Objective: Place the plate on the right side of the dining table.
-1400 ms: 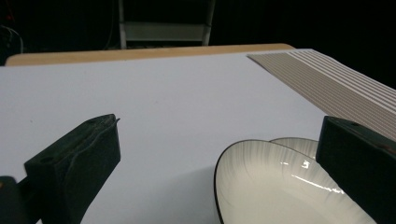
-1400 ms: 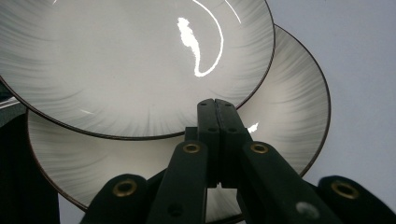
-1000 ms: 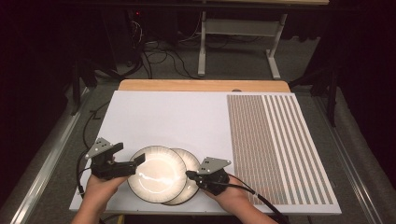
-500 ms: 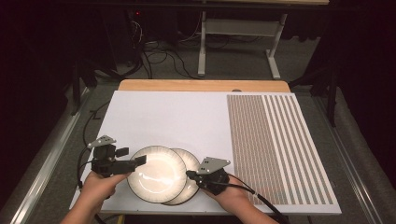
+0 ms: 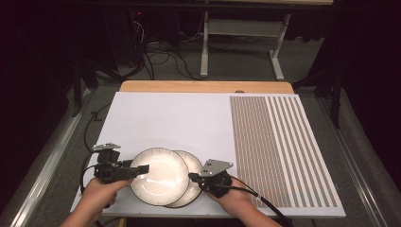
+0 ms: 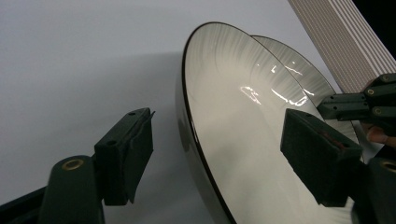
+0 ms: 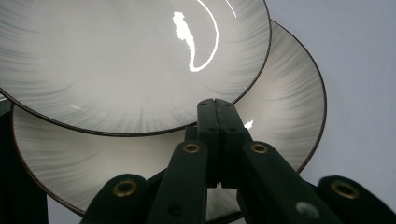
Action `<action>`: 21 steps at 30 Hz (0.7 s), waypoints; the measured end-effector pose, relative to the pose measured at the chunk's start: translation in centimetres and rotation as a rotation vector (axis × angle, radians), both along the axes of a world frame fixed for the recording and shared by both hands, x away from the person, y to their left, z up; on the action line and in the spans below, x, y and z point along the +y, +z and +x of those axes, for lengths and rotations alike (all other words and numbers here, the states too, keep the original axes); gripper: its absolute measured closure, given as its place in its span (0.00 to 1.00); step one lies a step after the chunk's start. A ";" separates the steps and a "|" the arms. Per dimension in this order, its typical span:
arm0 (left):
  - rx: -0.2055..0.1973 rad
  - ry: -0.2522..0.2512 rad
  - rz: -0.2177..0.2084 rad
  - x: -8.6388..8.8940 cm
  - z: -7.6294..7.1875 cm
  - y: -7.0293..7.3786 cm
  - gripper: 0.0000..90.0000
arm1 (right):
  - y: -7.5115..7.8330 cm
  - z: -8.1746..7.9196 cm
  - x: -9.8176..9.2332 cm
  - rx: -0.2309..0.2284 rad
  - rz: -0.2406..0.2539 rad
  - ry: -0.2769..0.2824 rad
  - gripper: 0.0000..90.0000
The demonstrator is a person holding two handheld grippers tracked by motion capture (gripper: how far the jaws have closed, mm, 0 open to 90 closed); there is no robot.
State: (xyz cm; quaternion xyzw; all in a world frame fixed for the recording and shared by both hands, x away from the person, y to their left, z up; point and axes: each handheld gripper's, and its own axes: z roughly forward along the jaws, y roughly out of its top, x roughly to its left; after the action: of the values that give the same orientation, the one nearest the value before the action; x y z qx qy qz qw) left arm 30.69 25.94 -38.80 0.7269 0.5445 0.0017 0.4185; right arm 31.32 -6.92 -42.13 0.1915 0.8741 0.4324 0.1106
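Two pale plates with dark rims overlap near the front edge of the white board. The upper plate lies partly on the lower plate. My left gripper straddles the upper plate's left rim. Its jaws have just been closing, and the pads stand clear of the rim on both sides. My right gripper is shut with its jaws pressed together. Its tip lies over the lower plate, at the upper plate's edge.
The board's right part is a striped brown-and-white panel. A wooden table edge runs behind the board. Beyond it are table legs and cables on a dark floor. A metal rail runs along the left.
The left gripper has shifted slightly at the upper plate's left rim and its jaws look narrower. The right gripper and both plates have kept still.
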 end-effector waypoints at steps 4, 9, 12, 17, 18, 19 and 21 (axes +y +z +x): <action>0.005 -0.008 0.017 -0.4 -0.4 -0.2 0.38 | 0.0 0.0 0.0 -0.002 -0.001 -0.001 1.00; -0.006 -0.009 0.040 -0.8 -0.7 -0.2 0.51 | -0.1 0.0 0.0 0.001 -0.004 -0.003 1.00; 0.014 -0.005 0.039 -0.7 -0.7 -0.2 0.55 | -0.1 0.0 0.0 0.001 -0.005 -0.003 1.00; 0.065 -0.004 -0.011 -0.2 -0.6 -0.5 0.60 | -0.1 0.1 0.0 0.001 -0.006 -0.005 1.00; 0.073 -0.009 -0.012 -0.2 -0.7 -0.6 0.60 | -0.1 0.1 0.0 0.001 -0.006 -0.006 1.00; 0.080 -0.012 -0.010 -0.3 -0.7 -0.7 0.60 | -0.1 0.1 0.0 0.001 -0.006 -0.005 1.00; 0.085 -0.012 -0.020 -0.4 -0.8 -0.8 0.61 | -0.1 0.1 0.1 0.001 -0.006 -0.005 1.00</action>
State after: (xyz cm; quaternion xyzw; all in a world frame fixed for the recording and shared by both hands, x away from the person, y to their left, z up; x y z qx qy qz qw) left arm 29.90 25.52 -39.64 0.7251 0.5576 -0.0373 0.4023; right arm 31.38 -6.86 -42.25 0.1935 0.8751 0.4292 0.1119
